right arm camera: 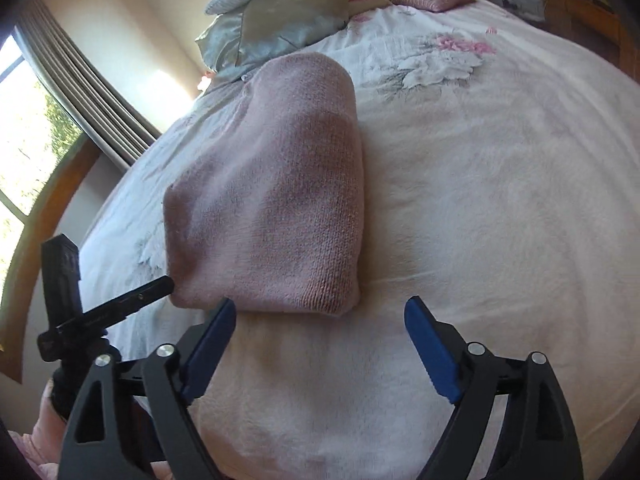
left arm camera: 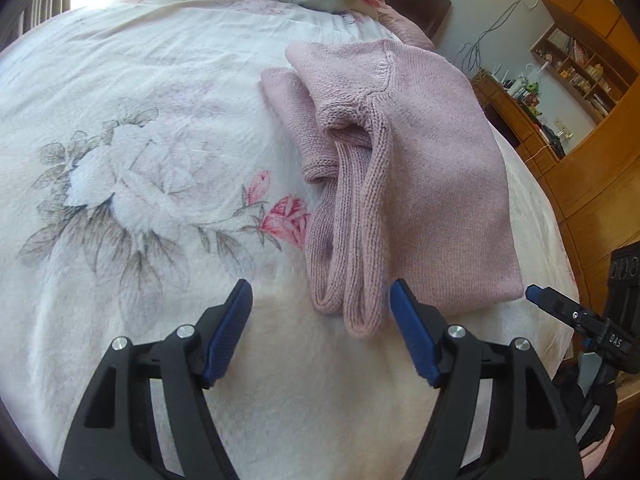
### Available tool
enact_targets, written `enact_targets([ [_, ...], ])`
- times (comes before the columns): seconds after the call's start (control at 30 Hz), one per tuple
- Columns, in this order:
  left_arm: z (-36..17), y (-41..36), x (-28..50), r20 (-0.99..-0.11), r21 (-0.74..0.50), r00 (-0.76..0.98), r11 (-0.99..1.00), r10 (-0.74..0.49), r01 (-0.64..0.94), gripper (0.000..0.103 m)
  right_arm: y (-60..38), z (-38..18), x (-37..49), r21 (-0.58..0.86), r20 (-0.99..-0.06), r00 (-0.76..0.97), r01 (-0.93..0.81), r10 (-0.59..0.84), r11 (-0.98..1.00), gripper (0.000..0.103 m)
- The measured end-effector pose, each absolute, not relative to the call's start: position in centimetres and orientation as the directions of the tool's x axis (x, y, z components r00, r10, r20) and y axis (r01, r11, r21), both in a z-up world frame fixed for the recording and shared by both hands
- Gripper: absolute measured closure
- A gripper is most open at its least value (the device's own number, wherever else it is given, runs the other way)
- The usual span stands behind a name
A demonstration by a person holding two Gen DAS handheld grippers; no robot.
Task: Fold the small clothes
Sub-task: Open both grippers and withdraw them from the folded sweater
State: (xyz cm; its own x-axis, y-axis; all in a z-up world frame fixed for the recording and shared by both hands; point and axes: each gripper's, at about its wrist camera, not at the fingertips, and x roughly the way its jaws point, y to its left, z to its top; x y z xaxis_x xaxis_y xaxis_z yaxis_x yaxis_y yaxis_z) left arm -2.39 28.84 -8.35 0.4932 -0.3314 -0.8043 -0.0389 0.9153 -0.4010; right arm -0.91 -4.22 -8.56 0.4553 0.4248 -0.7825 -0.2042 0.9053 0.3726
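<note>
A pink knitted sweater (left arm camera: 436,176) lies folded on a white floral blanket (left arm camera: 140,152), its sleeves tucked along the left side with cuffs toward me. My left gripper (left arm camera: 320,320) is open just short of the sleeve cuffs, with nothing between its blue pads. In the right wrist view the same sweater (right arm camera: 276,200) shows as a neat folded block. My right gripper (right arm camera: 320,332) is open just below its near edge, holding nothing. The other gripper's tip (right arm camera: 156,286) touches or nearly touches the sweater's left corner. The right gripper's tip (left arm camera: 536,294) sits by the sweater's near right corner.
Pillows and a pale green cushion (right arm camera: 276,20) are piled at the head of the bed. A wooden shelf unit with books (left arm camera: 576,64) stands to the right of the bed. A window with striped curtains (right arm camera: 72,88) is on the left. The blanket (right arm camera: 480,200) spreads wide to the right.
</note>
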Motion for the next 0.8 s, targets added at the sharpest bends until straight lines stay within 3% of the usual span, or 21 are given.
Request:
enact_targets([
  [0.07,-7.6,28.7,-3.6,-0.807,-0.379,0.502,0.924,-0.31,-0.039,0.021,-3.6,-8.2,-1.7,0.338,-0.8,0.459,-0.187,0.386,0.922,0.006],
  [0.2,-5.8,28.4,-5.7,-0.801,-0.316,0.546,0.948,-0.248,-0.033,0.014,-3.5,-7.8,-3.3,0.343,-0.8,0.466,-0.164,0.379,0.925,0.004],
  [0.33,-4.3,28.5,-7.2,-0.809,-0.25,0.559,0.967,-0.181,-0.048,0.013,-3.2,-7.1,-4.2,0.285,-0.809,0.497,-0.133,0.313,0.949,0.004],
  [0.8,-0.5,28.1,-11.5,-0.804,-0.203,0.586,0.973,-0.102,-0.11,0.013,-1.5,-2.5,-7.9,0.067,-0.796,0.593,-0.106,0.117,0.992,0.004],
])
